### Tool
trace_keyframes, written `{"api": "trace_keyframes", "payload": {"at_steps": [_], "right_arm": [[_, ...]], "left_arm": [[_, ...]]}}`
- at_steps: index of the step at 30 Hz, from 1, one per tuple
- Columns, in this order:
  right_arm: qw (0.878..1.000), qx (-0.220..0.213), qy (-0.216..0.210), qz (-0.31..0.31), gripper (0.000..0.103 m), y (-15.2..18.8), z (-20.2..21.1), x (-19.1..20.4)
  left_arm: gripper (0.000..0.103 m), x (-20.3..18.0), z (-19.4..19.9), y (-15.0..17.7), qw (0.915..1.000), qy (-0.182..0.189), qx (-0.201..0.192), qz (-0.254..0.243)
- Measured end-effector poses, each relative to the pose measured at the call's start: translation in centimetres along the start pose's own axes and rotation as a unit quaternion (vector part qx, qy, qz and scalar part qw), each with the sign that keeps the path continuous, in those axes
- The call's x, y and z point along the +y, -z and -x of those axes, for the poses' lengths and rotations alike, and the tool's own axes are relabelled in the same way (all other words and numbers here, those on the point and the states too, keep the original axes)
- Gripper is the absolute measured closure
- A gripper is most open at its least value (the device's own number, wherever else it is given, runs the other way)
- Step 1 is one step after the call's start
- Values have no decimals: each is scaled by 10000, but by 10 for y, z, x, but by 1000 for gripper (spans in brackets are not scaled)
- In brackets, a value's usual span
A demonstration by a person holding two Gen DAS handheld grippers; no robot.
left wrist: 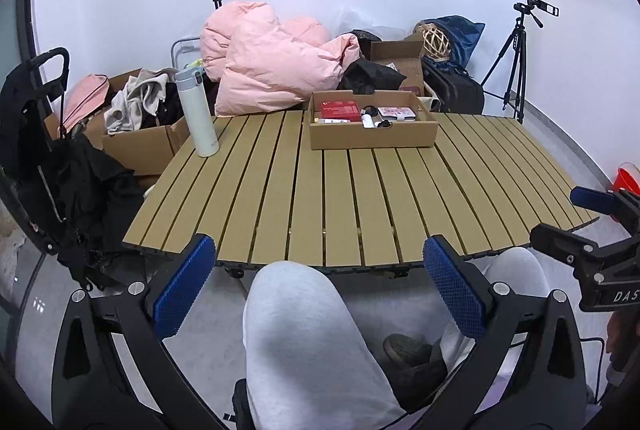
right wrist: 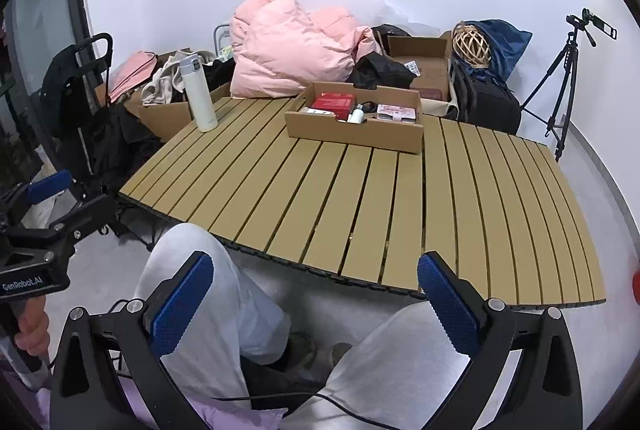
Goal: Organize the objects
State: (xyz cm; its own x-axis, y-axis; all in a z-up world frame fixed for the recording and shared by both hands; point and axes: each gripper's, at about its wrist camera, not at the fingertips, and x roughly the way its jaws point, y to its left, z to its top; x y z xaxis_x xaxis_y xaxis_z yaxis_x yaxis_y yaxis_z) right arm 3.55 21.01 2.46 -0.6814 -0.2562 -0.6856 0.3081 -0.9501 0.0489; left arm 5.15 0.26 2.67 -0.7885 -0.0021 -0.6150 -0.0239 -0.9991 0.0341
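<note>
A shallow cardboard tray [left wrist: 372,139] [right wrist: 352,134] stands at the far side of the slatted tan table [left wrist: 340,206] [right wrist: 400,202]. It holds a red box [left wrist: 339,110] [right wrist: 334,103], a small white bottle [left wrist: 367,121] [right wrist: 355,117] and a pink-patterned packet [left wrist: 397,112] [right wrist: 396,112]. A white flask [left wrist: 197,112] [right wrist: 198,94] stands upright at the table's far left. My left gripper [left wrist: 320,282] is open and empty, held before the table's near edge above the person's knee. My right gripper [right wrist: 316,294] is open and empty, also short of the near edge.
Behind the table lie a pink duvet [left wrist: 272,58] [right wrist: 296,46], cardboard boxes of clothes [left wrist: 140,146], a black backpack [right wrist: 488,102] and a woven ball [right wrist: 471,48]. A tripod [left wrist: 516,70] [right wrist: 560,86] stands at the right. A black cart [left wrist: 48,150] stands left of the table.
</note>
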Motion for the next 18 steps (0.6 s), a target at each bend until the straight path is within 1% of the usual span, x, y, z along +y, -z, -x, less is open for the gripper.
{"api": "trace_keyframes", "payload": {"at_steps": [6, 18], "right_arm": [[9999, 4, 130, -40, 0, 0, -3, -1], [10000, 20, 94, -26, 0, 1, -5, -4]], "left_arm": [[0, -1, -4, 2, 10000, 32, 72, 4], [0, -2, -5, 3, 10000, 40, 73, -33]]}}
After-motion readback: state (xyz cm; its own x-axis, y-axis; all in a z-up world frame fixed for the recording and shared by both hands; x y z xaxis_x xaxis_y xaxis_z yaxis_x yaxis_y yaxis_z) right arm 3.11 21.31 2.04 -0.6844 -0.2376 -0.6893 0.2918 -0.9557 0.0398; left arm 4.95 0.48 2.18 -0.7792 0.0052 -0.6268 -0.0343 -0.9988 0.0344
